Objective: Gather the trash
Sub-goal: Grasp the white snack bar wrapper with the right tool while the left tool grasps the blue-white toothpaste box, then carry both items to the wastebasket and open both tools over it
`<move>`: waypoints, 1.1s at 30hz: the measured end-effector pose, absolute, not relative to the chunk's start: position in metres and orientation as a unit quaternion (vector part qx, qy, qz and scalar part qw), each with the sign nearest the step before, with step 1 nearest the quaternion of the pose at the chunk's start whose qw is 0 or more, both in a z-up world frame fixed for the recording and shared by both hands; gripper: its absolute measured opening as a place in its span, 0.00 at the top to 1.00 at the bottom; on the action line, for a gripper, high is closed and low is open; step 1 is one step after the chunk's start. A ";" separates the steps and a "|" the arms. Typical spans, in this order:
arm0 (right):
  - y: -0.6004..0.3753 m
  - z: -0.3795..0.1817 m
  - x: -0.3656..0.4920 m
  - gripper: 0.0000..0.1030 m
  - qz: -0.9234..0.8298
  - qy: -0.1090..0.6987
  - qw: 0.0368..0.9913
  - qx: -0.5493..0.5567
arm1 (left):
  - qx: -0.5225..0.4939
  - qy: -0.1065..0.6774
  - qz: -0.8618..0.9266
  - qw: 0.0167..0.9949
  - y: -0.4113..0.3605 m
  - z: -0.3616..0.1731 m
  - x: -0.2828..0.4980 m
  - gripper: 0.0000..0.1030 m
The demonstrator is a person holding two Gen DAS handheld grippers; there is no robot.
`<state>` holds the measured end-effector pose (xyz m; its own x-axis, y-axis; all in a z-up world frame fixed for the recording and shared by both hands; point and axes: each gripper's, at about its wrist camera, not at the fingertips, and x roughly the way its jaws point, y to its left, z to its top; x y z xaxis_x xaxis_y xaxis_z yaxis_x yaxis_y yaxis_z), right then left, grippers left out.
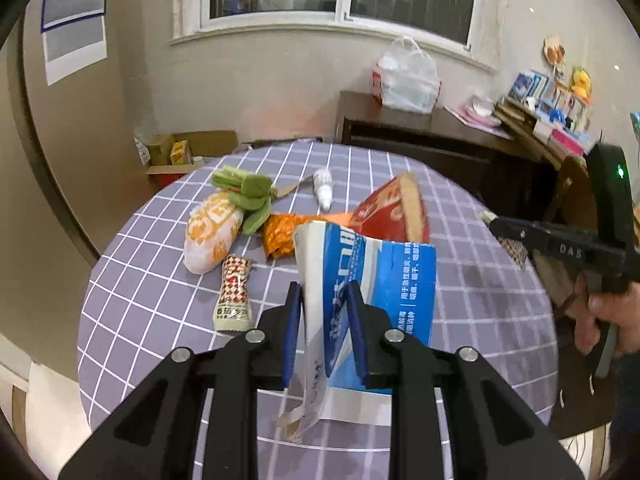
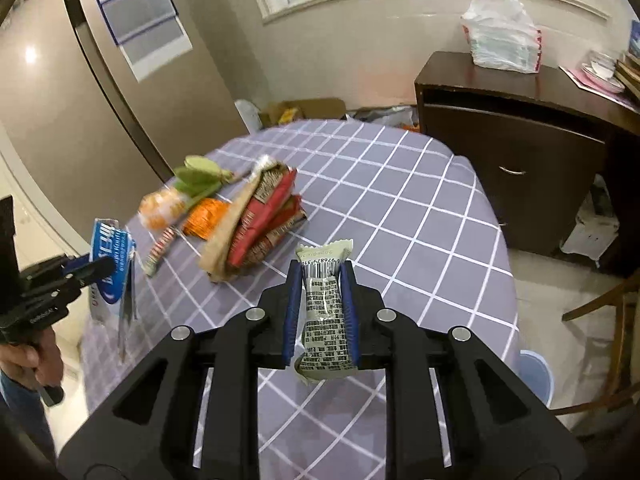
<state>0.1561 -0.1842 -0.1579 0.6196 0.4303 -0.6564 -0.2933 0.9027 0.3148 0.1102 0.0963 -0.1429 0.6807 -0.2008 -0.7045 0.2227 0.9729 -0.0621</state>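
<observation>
The left gripper [image 1: 326,292] has its blue-padded fingers [image 1: 294,320] clamped on a flattened blue-and-white cardboard medicine box [image 1: 372,280], which stands upright between them, clear of the round table with the grey-purple checked cloth [image 1: 500,320]. The gripper tilts down toward the tabletop.

The right gripper [image 2: 320,280] is pinched tight on a pale green printed snack wrapper [image 2: 326,312], held lengthwise, barcode end poking past the fingertips. It angles down too, gripped by a bare hand [image 1: 600,316] at the table's right edge.

Lying on the cloth: a crumpled red-and-tan snack bag [image 1: 394,212], a crinkled orange foil wrapper [image 1: 282,232], a white-and-orange bag with green leafy trim [image 1: 214,232], a small red-checked sachet [image 1: 236,292] and a little white plastic bottle [image 1: 323,186]. These sit clustered near the table's far left, the bottle a bit apart behind them.
</observation>
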 end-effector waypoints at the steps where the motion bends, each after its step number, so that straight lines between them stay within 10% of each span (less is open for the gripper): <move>1: -0.189 -0.154 0.155 0.81 0.204 0.382 0.896 0.097 | 0.012 0.379 -0.116 0.918 0.092 -0.139 0.109 0.79; 15: -0.356 -0.126 0.087 0.81 0.096 0.317 0.918 0.217 | 0.021 0.359 -0.241 0.901 -0.072 -0.109 0.110 0.79; 33: -0.517 -0.248 0.055 0.81 -0.045 0.372 0.862 0.341 | 0.121 0.483 -0.325 0.804 -0.315 -0.240 0.136 0.78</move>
<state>0.0546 -0.5167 -0.2478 0.7197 0.1748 -0.6719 0.3314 0.7639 0.5538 0.1355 -0.3150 -0.2397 0.3225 -0.4064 -0.8549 0.6398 0.7592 -0.1195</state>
